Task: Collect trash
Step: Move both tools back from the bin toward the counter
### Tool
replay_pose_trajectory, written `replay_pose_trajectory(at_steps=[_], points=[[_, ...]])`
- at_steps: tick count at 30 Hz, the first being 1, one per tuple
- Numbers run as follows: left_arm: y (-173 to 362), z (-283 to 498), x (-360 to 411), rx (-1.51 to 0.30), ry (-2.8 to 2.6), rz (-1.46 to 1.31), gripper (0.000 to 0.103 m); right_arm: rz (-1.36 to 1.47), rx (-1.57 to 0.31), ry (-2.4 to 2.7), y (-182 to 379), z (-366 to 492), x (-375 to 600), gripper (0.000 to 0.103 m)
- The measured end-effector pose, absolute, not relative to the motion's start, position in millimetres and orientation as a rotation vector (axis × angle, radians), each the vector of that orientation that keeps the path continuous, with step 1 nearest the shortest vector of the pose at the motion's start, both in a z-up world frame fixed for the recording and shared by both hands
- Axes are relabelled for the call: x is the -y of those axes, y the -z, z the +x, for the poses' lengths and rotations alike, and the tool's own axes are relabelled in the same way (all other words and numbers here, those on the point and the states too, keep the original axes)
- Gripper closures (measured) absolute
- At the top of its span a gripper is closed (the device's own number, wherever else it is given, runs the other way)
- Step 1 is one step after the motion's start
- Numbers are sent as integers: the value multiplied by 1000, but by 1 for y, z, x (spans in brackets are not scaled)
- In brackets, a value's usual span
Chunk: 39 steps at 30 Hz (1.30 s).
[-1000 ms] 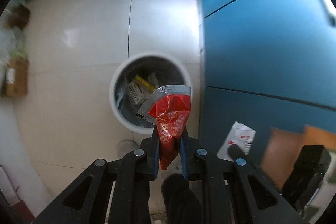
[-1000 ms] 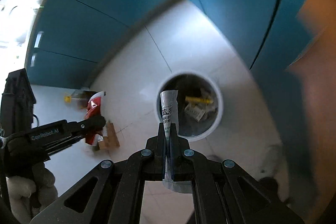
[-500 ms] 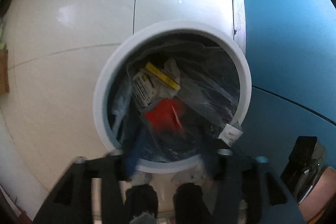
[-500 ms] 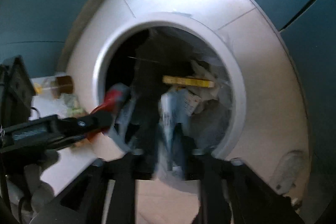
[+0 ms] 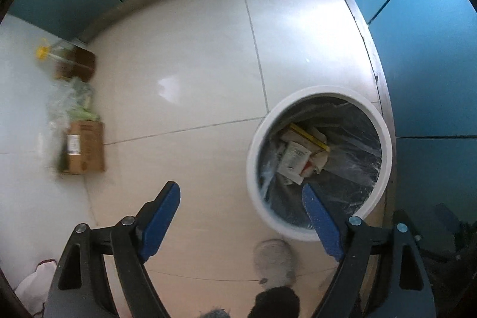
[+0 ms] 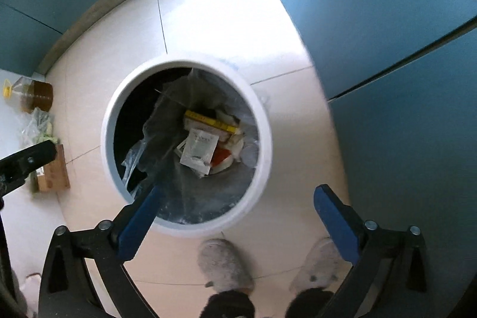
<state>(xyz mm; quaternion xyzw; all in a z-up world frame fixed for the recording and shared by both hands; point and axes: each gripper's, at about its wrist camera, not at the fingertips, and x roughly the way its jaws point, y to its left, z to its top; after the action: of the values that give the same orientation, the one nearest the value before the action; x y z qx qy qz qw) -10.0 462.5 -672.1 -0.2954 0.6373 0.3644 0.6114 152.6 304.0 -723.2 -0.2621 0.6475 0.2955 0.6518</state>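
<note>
A round white trash bin (image 5: 253, 166) with a clear liner stands on the tiled floor; it also shows in the right wrist view (image 6: 262, 121). Inside lie a white sachet (image 6: 198, 149), a red wrapper (image 6: 222, 157) and a yellow-edged pack (image 6: 208, 121). My left gripper (image 5: 241, 204) is open and empty above the floor, left of the bin. My right gripper (image 6: 238, 204) is open and empty over the bin's near rim. The left gripper's finger (image 6: 29, 158) shows at the left edge of the right wrist view.
A cardboard box (image 5: 85, 146), a plastic bag (image 5: 71, 97) and an oil bottle (image 5: 70, 63) lie by the white surface at left. Blue cabinet panels (image 5: 432, 64) stand right of the bin. The person's grey slippers (image 6: 226, 264) are just below the bin.
Both grippers opened and let go: the red wrapper and the white sachet dropped into the bin. Both grippers have pulled back up, the left one shifting left of the bin.
</note>
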Motion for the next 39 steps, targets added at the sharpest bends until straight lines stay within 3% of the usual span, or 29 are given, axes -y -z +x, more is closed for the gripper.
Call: replay_pose_trajectory(at_steps=[8,26,34,39], points=[[583,-29,-435,-1422,-907,-676,19,-599,-1421,-724,612,141,-288,0],[328,-62,-363,-1271,-888,-593,19,-532,-1257,-874,292,102,-218,0],[259,-59,-336,-1218,-906,-566,19,-437,-1233,-938,210,102,-183,0],[215,-16,-318,-1156,-883,-470,19,-297,-1234,-916,176,138,-154,0]])
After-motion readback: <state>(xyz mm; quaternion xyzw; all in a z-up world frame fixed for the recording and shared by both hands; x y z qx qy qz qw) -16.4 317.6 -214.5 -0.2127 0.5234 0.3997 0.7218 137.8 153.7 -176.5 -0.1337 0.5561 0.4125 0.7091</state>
